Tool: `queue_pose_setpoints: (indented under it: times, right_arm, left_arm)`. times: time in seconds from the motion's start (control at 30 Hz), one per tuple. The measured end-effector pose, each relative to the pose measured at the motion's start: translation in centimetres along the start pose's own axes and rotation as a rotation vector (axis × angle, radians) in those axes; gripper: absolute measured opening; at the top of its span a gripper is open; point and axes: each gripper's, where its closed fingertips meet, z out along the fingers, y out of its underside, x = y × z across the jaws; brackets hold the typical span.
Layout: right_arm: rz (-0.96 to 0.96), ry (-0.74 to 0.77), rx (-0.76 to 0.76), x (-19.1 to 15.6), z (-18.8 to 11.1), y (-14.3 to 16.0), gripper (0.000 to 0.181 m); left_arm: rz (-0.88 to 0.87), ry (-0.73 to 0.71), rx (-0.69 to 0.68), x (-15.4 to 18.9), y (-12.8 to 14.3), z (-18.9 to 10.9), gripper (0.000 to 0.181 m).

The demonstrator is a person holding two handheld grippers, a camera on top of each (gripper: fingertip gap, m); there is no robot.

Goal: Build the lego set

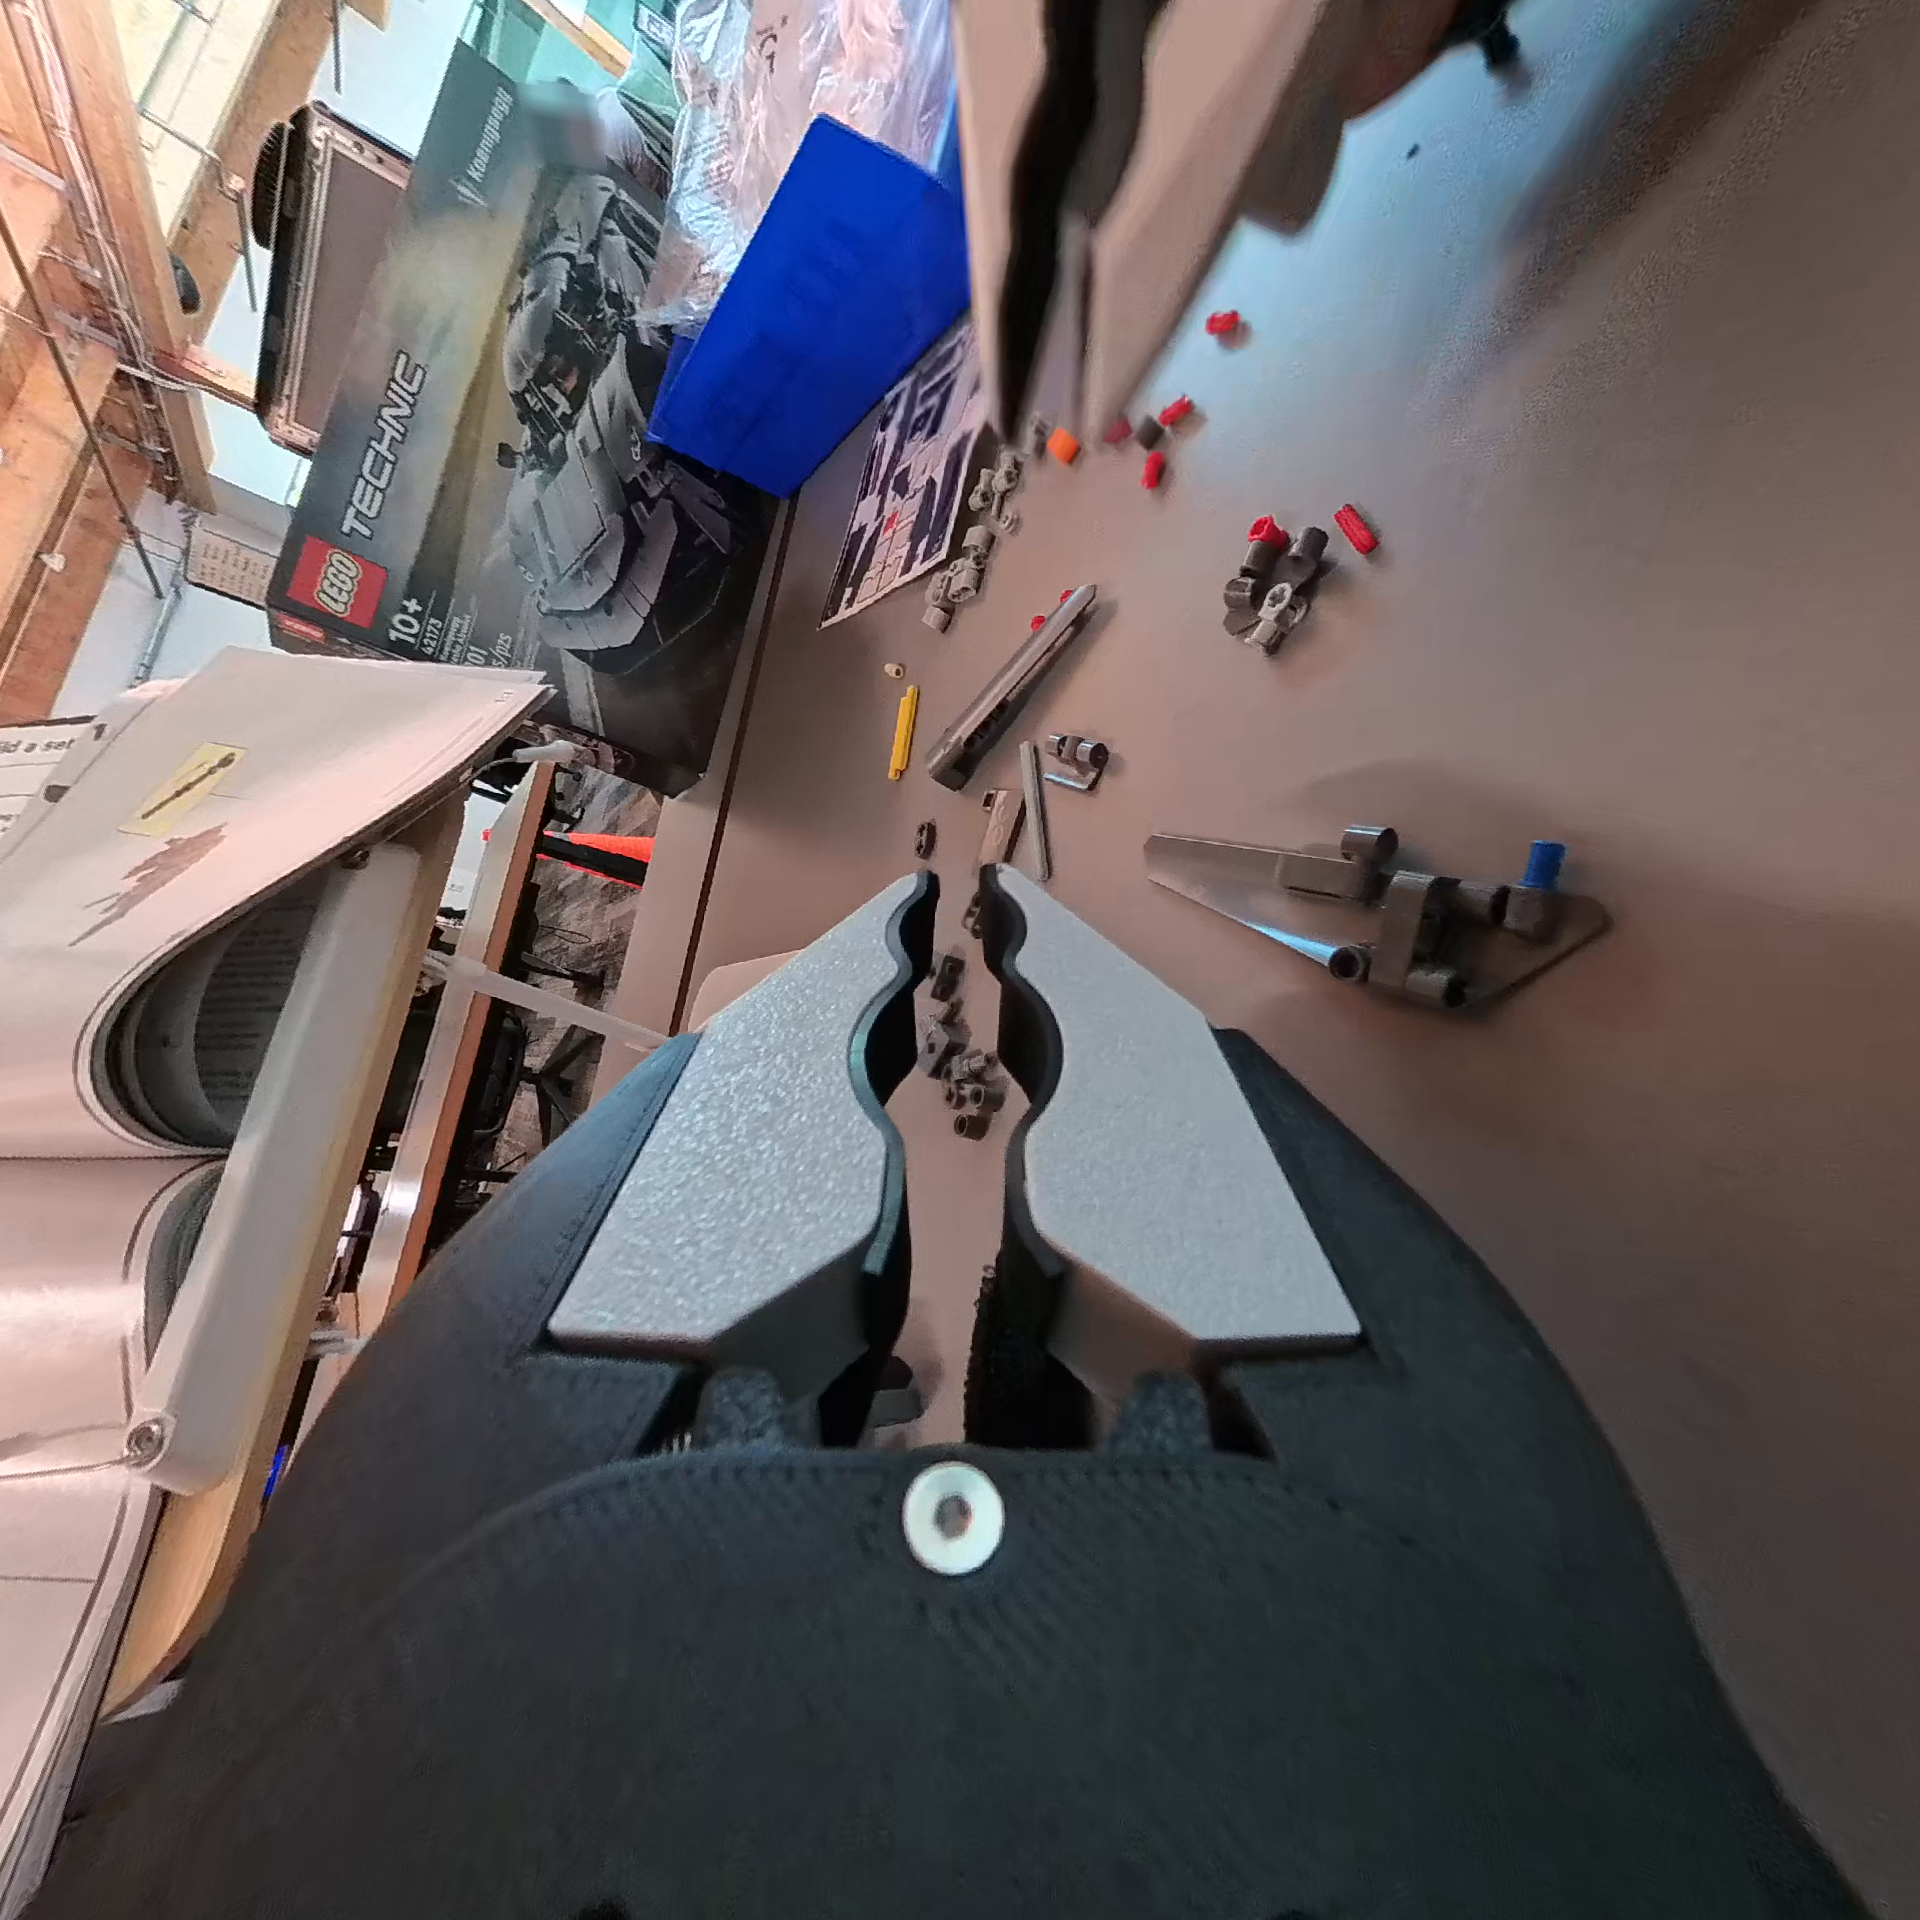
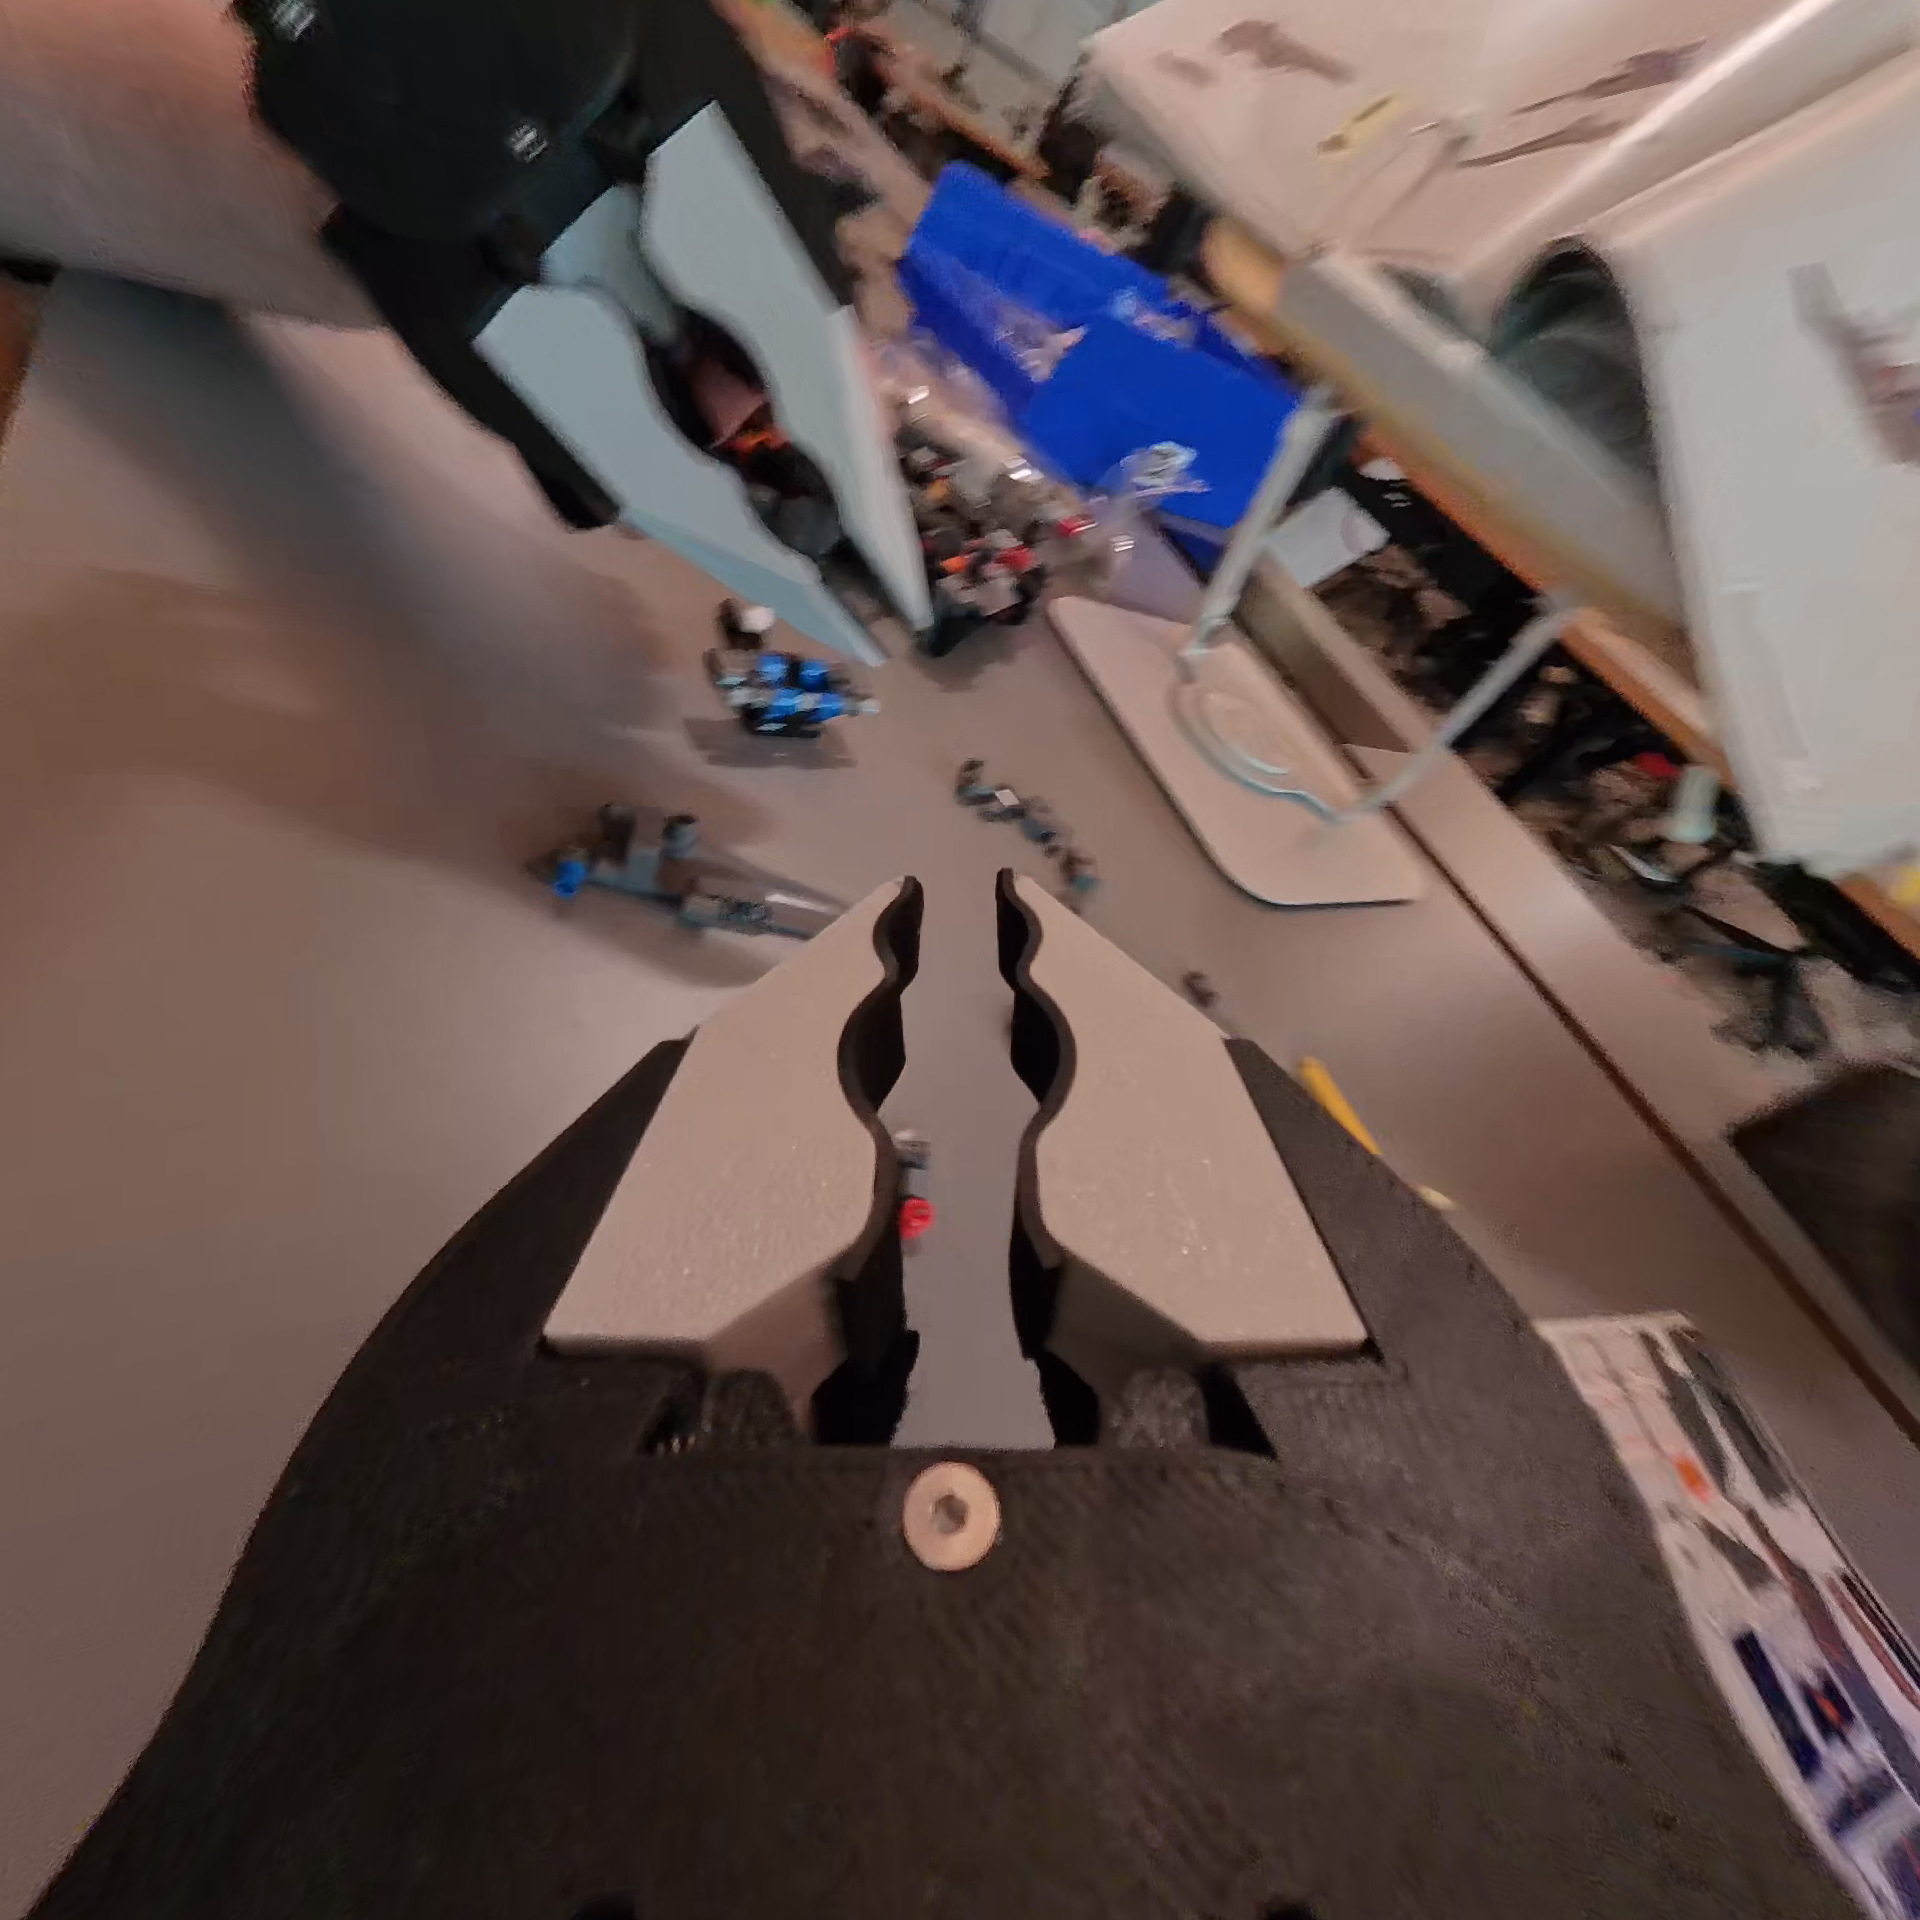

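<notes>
My left gripper (image 1: 956,885) hangs over the brown table (image 1: 1558,1247), its jaws a narrow gap apart and empty. Small dark grey pieces (image 1: 961,1060) lie below, showing between its fingers. A grey wedge-shaped assembly with a blue pin (image 1: 1403,920) lies to its right. My right gripper (image 2: 958,894) is also slightly open and empty; it shows blurred at the top of the left wrist view (image 1: 1049,416). In the right wrist view the assembly (image 2: 665,873) lies left of the tips, and the left gripper (image 2: 899,639) is farther off.
Loose parts lie scattered: red pins (image 1: 1164,436), a grey beam (image 1: 1008,686), a yellow axle (image 1: 902,732), blue pins (image 2: 790,691). A sticker sheet (image 1: 914,488), blue bin (image 1: 821,312), set box (image 1: 499,416) and instruction booklet on a stand (image 1: 208,831) line the table's edge. One gripper's finger ends stand about 8 centimetres off the other's.
</notes>
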Motion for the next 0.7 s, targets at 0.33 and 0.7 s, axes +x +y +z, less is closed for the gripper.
queue_pose_setpoints:
  times: [0.33, 0.7]
  right_arm:
    - [0.110, 0.481, -0.219, 11.0, -16.9, 2.7, 0.016]
    - [0.492, 0.411, -0.590, 13.5, -21.8, 14.1, 0.018]
  left_arm:
    - [0.004, -0.011, 0.000, -0.3, 0.0, -0.3, 0.005]
    - [0.020, -0.016, -0.023, 0.0, 0.0, 0.5, 0.005]
